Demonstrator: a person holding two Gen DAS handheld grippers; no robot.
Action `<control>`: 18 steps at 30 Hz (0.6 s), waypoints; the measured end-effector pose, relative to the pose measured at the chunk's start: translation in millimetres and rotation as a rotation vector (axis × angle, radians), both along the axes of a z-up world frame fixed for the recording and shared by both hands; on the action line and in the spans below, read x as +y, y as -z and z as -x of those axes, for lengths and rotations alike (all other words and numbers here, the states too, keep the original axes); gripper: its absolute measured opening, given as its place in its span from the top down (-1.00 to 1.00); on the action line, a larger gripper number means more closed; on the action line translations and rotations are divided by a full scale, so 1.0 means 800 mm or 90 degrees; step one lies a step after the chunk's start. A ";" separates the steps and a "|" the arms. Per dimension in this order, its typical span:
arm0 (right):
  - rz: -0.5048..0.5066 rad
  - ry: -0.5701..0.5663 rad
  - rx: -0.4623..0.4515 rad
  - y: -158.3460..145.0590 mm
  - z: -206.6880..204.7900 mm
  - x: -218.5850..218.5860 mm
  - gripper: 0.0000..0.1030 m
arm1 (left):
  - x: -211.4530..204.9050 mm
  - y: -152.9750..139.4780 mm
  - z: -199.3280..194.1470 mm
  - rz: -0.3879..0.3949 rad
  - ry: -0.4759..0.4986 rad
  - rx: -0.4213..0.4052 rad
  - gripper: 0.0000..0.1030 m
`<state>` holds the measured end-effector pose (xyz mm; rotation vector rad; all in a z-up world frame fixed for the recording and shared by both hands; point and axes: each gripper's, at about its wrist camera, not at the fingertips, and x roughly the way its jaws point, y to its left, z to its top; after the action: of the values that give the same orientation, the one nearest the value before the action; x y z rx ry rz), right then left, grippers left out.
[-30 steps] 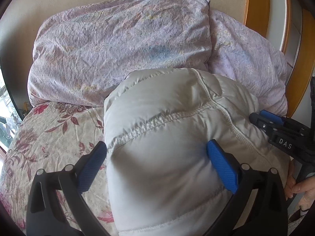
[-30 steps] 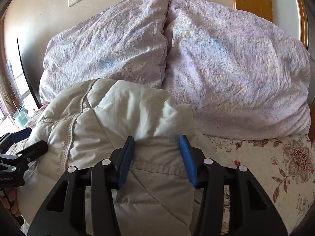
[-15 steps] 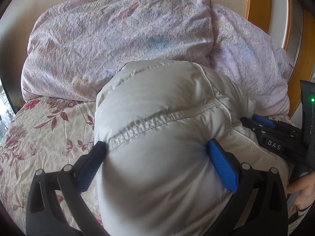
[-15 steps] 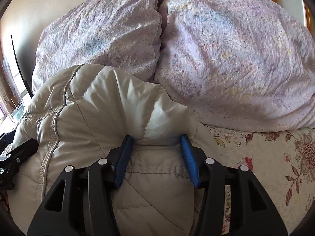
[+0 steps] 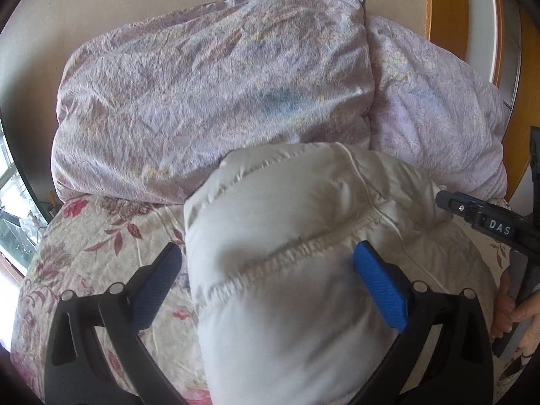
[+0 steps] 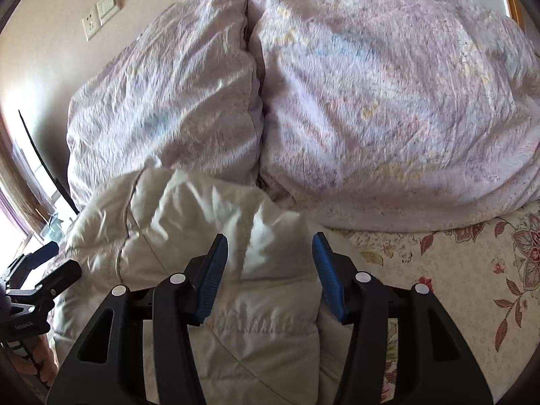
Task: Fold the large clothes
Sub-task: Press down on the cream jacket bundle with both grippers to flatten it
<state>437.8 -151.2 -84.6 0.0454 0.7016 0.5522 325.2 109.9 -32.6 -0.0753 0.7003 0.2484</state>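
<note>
A puffy off-white quilted jacket (image 5: pixel 303 253) lies bunched on the floral bed sheet (image 5: pixel 84 253) in front of two lilac pillows. My left gripper (image 5: pixel 266 270) straddles the bundle with its jaws wide. Its right pad (image 5: pixel 378 290) sinks into the padding, while its left pad (image 5: pixel 158 283) stands just off the jacket's edge. In the right wrist view the jacket (image 6: pixel 189 222) lies slack between the jaws of my right gripper (image 6: pixel 270 260), which have eased apart and no longer pinch the fold. Each gripper shows at the edge of the other's view, with fingers of a hand on its handle.
Two crumpled lilac pillows (image 6: pixel 388 101) are stacked against the beige wall, just beyond the jacket. Wall sockets (image 6: pixel 101 10) sit above them. An orange wooden frame (image 5: pixel 445 10) stands at the right and a window (image 5: pixel 10 202) at the left. Floral sheet (image 6: pixel 472 270) lies to the right of the jacket.
The jacket bundle went toward the pillows, then came back a little and sank onto the sheet. The right jaws widened and the pinched fold went slack. The left pad no longer overlaps the jacket's edge.
</note>
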 end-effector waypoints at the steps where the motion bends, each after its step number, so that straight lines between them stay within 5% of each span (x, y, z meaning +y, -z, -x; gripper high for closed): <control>1: -0.001 0.001 -0.003 -0.005 -0.004 0.003 -0.06 | 0.004 0.000 -0.006 -0.007 -0.006 0.005 -0.96; 9: 0.107 -0.015 -0.032 0.030 -0.013 0.047 -0.02 | 0.011 0.030 -0.021 0.014 -0.005 0.006 -0.97; 18: 0.081 -0.006 0.001 0.060 -0.026 0.043 -0.09 | 0.007 0.046 -0.028 0.012 -0.009 0.011 -0.97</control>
<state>458.8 -116.4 -132.7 -0.0758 0.7375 0.5160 347.9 115.4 -69.4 -0.0954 0.7193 0.2561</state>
